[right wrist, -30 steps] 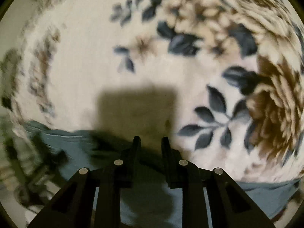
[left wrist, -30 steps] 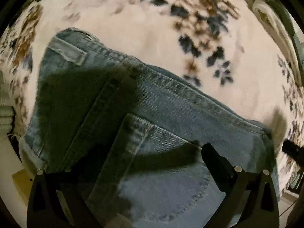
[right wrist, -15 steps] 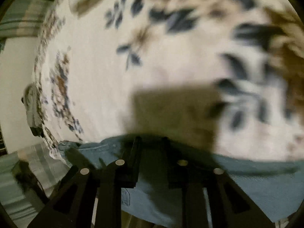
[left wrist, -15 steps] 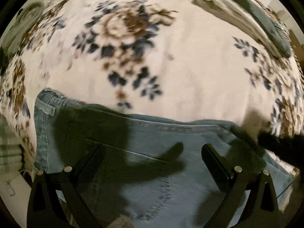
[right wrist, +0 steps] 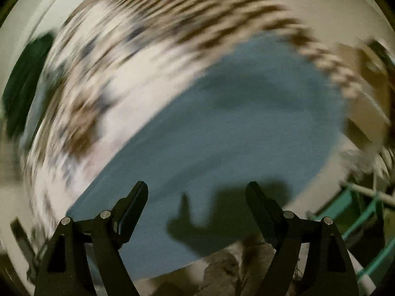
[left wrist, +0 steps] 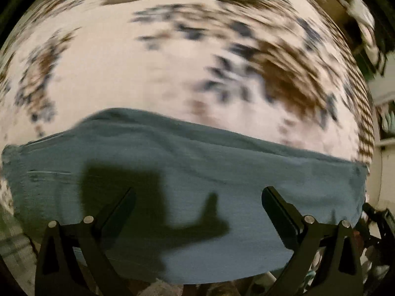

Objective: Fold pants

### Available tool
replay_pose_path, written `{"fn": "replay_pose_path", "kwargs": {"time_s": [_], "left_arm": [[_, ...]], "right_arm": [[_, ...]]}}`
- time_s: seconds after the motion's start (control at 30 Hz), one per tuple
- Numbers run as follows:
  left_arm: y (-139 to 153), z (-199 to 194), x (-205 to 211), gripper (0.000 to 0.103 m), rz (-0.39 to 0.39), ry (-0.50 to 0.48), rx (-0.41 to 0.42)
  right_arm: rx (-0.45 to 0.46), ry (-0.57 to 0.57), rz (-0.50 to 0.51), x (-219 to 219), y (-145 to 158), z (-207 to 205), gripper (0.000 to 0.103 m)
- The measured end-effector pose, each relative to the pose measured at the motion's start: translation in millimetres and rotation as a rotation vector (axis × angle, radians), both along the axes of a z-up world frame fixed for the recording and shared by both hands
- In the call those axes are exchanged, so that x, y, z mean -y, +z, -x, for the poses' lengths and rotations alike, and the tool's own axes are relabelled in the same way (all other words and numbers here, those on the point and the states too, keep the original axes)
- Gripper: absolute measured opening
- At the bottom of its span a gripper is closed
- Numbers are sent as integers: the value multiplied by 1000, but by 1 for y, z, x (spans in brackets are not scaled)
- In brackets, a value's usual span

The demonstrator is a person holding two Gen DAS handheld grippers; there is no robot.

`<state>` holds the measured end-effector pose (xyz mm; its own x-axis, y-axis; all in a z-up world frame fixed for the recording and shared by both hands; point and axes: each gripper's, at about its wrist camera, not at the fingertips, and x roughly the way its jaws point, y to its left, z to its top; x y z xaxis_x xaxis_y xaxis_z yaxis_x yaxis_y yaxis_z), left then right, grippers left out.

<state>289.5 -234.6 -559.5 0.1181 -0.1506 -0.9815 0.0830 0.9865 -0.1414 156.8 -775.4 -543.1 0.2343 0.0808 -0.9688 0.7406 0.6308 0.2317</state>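
The blue denim pants (left wrist: 197, 172) lie folded flat on a floral blanket (left wrist: 148, 69), across the lower half of the left wrist view. They also fill the middle of the right wrist view (right wrist: 234, 123). My left gripper (left wrist: 198, 197) is open and empty, held above the pants. My right gripper (right wrist: 197, 192) is open and empty, also above the pants. Both views are blurred by motion.
The cream blanket with brown and dark blue flowers (right wrist: 103, 79) spreads beyond the pants. A green frame (right wrist: 363, 212) shows at the lower right of the right wrist view. Shelving (left wrist: 385, 123) shows at the right edge of the left wrist view.
My right gripper has opened and let go of the pants. Both grippers have drawn back and swung, so more of the folded pants shows. The left gripper stays open.
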Motion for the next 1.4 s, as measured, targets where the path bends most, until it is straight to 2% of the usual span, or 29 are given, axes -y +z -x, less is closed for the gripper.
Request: {"fn": "replay_pose_path", "kwargs": {"time_s": [0.07,0.17,0.2,0.3,0.37,0.43,0.5,0.57,0.63,0.7,0.73,0.8,0.83,0.9,0.97,1.07,1.13,1.23,1.3,1.4], "left_arm": [[2,1,39,103,-9,-41,20],[-2,-7,90,103,-25,-91,37],[-13,-15,101,103,-27,-103,38],[-21,-20,145,103,-47,-146,46],[-31,-29,175,103,-63,-173,48],[-39,-34,203,103,-86,-201,52],[-46,-40,225,103,-104,-219,53],[-47,-38,234,103,-115,-229,61],[-56,-45,254,103,-131,-236,61],[-60,-45,261,103,-141,-235,49],[-63,-45,266,103,-143,-237,43],[-65,-39,267,103,-148,-249,47],[-67,-39,271,103,-150,-255,49],[-69,-27,267,103,-145,-258,42],[-78,-24,266,103,-135,-245,15],[-88,-15,262,103,-129,-241,-11],[-95,-12,267,103,-134,-263,-4],[-101,-8,267,103,-134,-275,2],[-107,-12,279,103,-129,-272,4],[-107,-17,278,103,-130,-265,12]], "right_arm": [[-6,-79,23,56,0,19,84],[15,-93,5,124,-3,22,84],[9,-85,-4,135,-6,20,84],[-6,-57,-75,162,-29,7,84],[-26,-29,-100,171,-44,1,79],[-66,34,-108,172,-56,-8,35],[-66,92,-65,168,-50,-12,19],[-21,121,0,163,-32,-13,16],[-5,99,9,165,-28,-8,16],[-58,62,-52,174,-49,1,18],[-69,46,-66,176,-52,4,31],[-27,-37,-99,185,-50,25,48],[10,-79,-120,188,-47,37,51],[89,-176,-236,185,-50,66,52],[140,-239,-361,174,-65,89,52],[175,-269,-433,157,-91,101,52],[236,-282,-457,150,-101,101,52],[335,-291,-421,144,-102,98,57],[469,-296,-417,142,-93,98,57],[494,-261,-402,139,-92,87,57]]}}
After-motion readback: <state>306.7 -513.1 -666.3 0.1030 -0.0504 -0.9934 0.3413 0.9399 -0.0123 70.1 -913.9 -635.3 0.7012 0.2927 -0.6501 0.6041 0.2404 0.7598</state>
